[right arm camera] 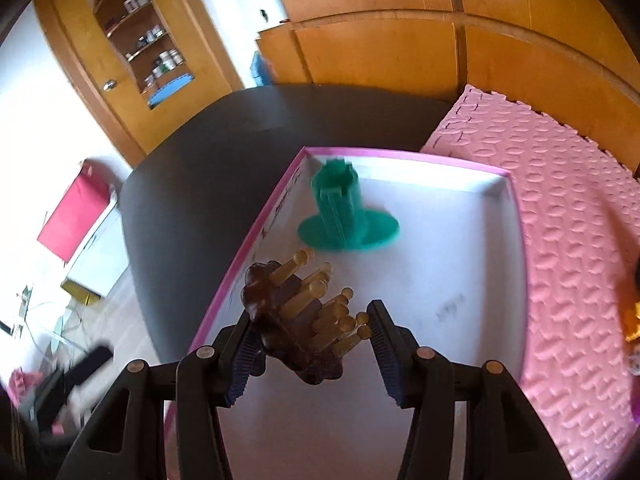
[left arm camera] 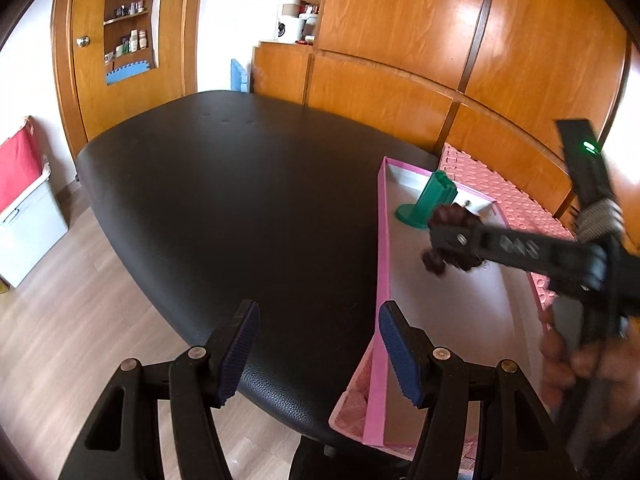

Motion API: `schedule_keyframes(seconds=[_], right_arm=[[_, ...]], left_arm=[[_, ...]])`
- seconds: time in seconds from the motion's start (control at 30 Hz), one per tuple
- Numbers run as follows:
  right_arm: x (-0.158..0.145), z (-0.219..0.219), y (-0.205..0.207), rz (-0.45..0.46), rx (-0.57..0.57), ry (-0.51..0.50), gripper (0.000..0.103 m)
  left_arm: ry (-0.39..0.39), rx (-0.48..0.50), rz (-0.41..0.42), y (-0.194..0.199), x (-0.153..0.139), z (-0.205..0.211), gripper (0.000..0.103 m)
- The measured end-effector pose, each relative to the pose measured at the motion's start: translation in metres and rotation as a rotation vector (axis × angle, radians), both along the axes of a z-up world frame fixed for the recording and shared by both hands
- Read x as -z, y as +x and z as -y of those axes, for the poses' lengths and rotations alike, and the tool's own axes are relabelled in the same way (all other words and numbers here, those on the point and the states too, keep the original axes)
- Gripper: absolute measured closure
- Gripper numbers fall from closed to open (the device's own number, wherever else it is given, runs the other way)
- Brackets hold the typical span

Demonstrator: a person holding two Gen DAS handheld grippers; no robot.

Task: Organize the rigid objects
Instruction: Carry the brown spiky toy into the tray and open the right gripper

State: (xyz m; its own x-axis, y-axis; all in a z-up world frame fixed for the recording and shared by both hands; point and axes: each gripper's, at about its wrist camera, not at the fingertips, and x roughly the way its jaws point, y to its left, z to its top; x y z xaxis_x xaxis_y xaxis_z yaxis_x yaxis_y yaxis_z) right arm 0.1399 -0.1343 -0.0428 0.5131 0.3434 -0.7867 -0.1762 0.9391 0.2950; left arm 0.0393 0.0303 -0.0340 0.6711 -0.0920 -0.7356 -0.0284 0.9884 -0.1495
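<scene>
Carrying the brown comb-like piece [right arm camera: 298, 320] into the pink box [right arm camera: 256, 236].
My right fingers [right arm camera: 306, 354] are clamped on it above the white floor, the green stand [right arm camera: 344, 216] just ahead; next I judge lower and release. My left fingers [left arm camera: 320, 354] are apart, empty over the desk [left arm camera: 224, 200].

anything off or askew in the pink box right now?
Nothing spilled or damaged. The green stand sits upright on its base inside the pink box. Only oddity: the brown pegged piece hangs tilted in the right gripper, pressed against one pad, pegs towards the other. Left gripper is empty.
</scene>
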Motion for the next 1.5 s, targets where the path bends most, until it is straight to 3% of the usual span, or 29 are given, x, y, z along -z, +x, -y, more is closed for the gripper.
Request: schedule_keyframes(seconds=[0.23, 0.37, 0.5, 1.1, 1.5], right_arm=[[0.012, -0.008, 0.006, -0.065, -0.022, 0.054, 0.044], [0.005, -0.002, -0.004, -0.043, -0.027, 0.065, 0.036], [-0.004, 0.005, -0.018, -0.015, -0.023, 0.061, 0.035], [-0.031, 0.069, -0.093, 0.133, 0.112, -0.100, 0.035], [-0.038, 0.144, -0.123, 0.151, 0.235, -0.170, 0.035]], left_arm=[[-0.003, -0.004, -0.015, 0.002, 0.004, -0.003, 0.040], [-0.010, -0.006, -0.006, 0.000, 0.001, -0.004, 0.040], [-0.010, 0.002, 0.003, -0.003, -0.002, -0.001, 0.039], [0.051, 0.134, 0.069, -0.019, -0.023, 0.047, 0.035], [0.095, 0.255, 0.076, -0.025, -0.027, 0.090, 0.035]])
